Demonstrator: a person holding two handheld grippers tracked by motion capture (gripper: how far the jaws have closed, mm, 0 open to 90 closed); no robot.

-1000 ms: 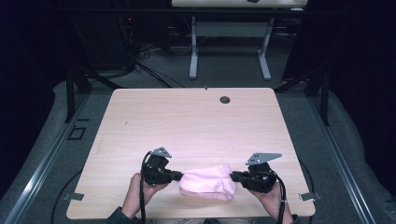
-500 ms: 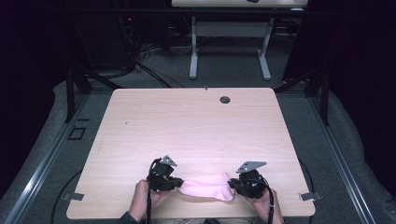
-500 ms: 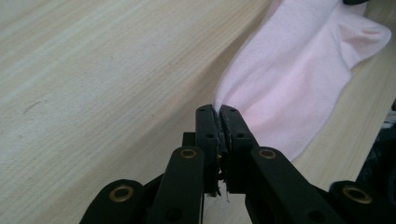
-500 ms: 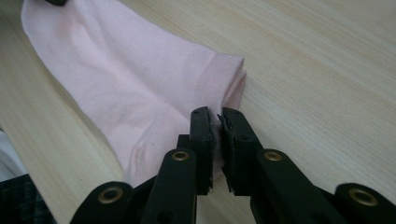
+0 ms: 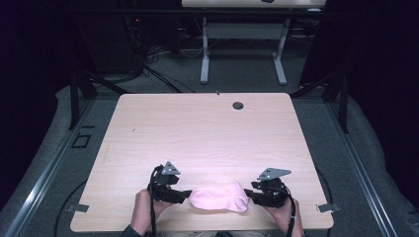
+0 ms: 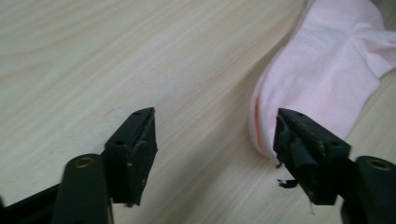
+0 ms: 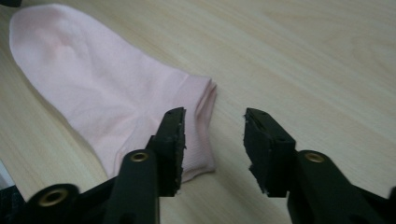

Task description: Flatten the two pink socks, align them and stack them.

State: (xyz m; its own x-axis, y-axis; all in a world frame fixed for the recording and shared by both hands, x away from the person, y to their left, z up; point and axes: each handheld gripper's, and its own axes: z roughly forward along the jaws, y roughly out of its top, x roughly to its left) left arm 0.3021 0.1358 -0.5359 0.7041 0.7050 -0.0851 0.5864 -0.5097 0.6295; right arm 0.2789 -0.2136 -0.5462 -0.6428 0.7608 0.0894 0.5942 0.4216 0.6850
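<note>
**Pink sock set down between two spread hand-held grippers**

At the near edge of the pale wood-grain surface (image 5: 207, 133), a pink sock (image 5: 220, 198) lies flat, its long axis running side to side between the person's two hands. The left hand-held gripper (image 5: 184, 195) sits just beside the sock's left end, the right hand-held gripper (image 5: 249, 196) just beside its right end; each is about as near as the other. The jaws of both have just been opening and now stand spread, with nothing pinched between them. In the left gripper view the sock (image 6: 322, 79) lies ahead and to the right, its edge close against the right-hand jaw, while bare wood shows in the gap. In the right gripper view the ribbed cuff (image 7: 198, 126) lies partly under the left-hand jaw, the rounded toe farther off. The sock is a soft, thin knit, limp and lightly creased. Farther off, a small round hole (image 5: 238, 105) marks the far edge.
</note>
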